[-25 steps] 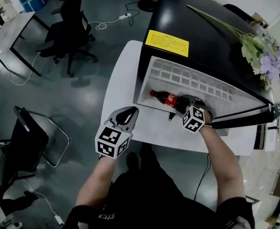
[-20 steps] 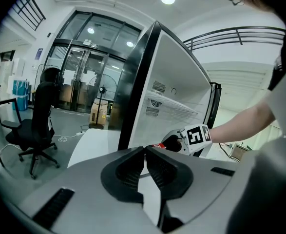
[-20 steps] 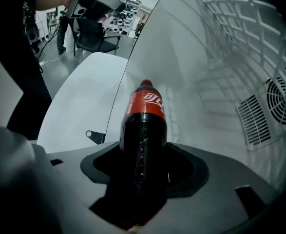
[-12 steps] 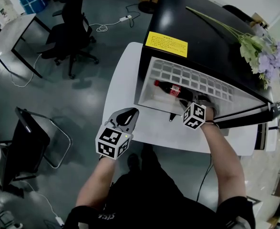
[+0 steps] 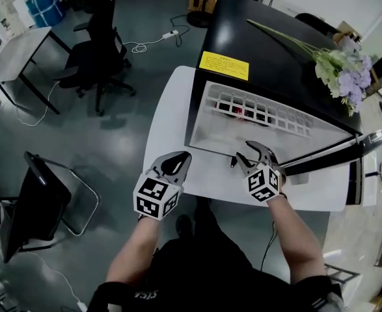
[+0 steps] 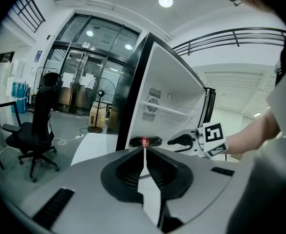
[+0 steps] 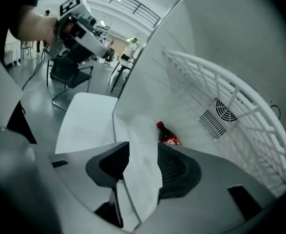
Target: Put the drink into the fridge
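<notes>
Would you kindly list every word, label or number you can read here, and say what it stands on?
Yellow sticker on the fridge top: print too small to read.
Red label on the bottle: white lettering, too blurred to read.
Left cube and right cube: square patterns only, no words.

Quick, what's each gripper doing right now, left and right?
Left gripper: shut, empty.
Right gripper: open, jaws have just been closing, nothing between them; the bottle lies apart from it.

Bright, even indoor light — round ceiling lamp (image 6: 165, 1) overhead. Soft glare on black fridge top (image 5: 278, 60). Heavy fisheye warp, dark corners in gripper views — foreground kinda soft.
</notes>
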A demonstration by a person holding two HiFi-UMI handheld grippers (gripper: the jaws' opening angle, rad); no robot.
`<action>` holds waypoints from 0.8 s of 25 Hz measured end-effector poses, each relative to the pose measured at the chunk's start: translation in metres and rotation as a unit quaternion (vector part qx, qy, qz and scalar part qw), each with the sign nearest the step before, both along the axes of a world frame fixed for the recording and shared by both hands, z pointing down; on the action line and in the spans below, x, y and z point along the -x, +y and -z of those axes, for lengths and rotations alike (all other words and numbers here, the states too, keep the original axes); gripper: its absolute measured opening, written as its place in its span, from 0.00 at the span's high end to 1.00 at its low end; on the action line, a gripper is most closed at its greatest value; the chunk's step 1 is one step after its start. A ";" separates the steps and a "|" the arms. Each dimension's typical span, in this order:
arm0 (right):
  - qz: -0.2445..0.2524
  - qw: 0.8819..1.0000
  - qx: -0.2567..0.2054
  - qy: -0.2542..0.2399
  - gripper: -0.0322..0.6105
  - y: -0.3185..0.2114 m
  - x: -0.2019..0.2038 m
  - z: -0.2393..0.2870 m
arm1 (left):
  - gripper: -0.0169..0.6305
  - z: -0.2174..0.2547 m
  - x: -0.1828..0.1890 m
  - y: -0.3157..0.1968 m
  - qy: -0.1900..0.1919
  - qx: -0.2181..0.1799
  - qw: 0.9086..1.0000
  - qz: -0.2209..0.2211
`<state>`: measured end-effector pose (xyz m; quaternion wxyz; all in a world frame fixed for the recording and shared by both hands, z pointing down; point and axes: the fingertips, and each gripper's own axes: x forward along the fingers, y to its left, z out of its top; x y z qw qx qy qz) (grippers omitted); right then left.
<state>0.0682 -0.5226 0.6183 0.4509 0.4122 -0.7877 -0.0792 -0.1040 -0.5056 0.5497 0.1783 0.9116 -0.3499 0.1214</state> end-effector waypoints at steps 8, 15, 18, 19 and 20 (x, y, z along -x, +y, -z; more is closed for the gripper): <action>-0.084 0.985 -0.019 -0.149 0.72 0.079 0.025 0.063 | 0.93 0.040 0.014 0.037 0.008 -0.026 1.000 -0.012; -0.106 0.975 -0.050 -0.189 0.79 0.131 0.025 0.109 | 0.93 0.075 0.013 0.072 0.011 -0.050 0.998 -0.037; -0.129 0.968 -0.058 -0.206 0.80 0.146 0.012 0.111 | 0.93 0.082 0.009 0.083 0.008 -0.059 0.997 -0.044; -0.137 0.965 -0.062 -0.215 0.81 0.151 0.007 0.112 | 0.93 0.083 0.006 0.086 0.008 -0.061 0.997 -0.045; -0.144 0.962 -0.067 -0.224 0.82 0.156 0.001 0.114 | 0.93 0.084 0.003 0.089 0.009 -0.063 0.997 -0.046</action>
